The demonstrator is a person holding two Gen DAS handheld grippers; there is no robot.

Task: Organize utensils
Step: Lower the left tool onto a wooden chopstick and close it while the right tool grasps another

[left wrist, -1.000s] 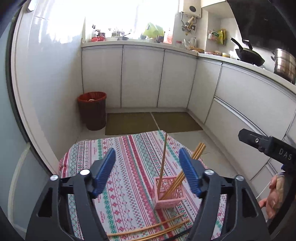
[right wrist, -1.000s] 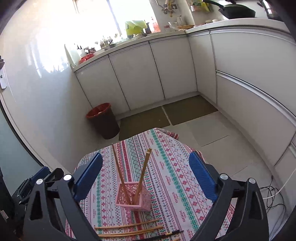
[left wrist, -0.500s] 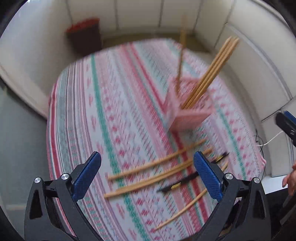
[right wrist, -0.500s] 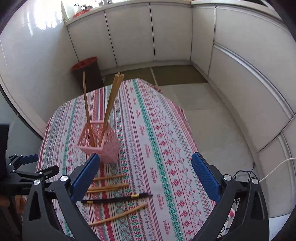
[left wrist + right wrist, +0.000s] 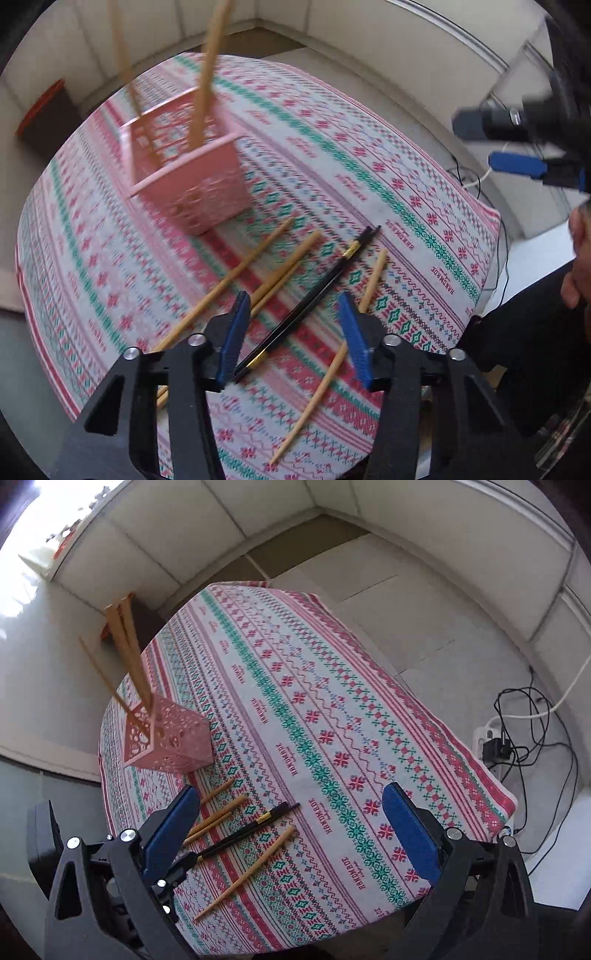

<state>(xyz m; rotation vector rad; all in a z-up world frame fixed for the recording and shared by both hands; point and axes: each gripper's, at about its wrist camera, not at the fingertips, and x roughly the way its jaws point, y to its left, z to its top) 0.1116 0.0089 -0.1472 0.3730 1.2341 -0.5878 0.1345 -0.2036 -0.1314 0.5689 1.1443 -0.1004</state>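
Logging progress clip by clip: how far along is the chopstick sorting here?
Partly done. A few wooden chopsticks already stand in the pink basket. In hand: nothing yet; the left gripper is open, straddling the black chopsticks, and the right gripper is open too. Left: the black pair and four loose wooden chopsticks on the tablecloth.

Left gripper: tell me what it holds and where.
Nothing. The left gripper is open, straddling the black chopsticks on the tablecloth, not clamping them.
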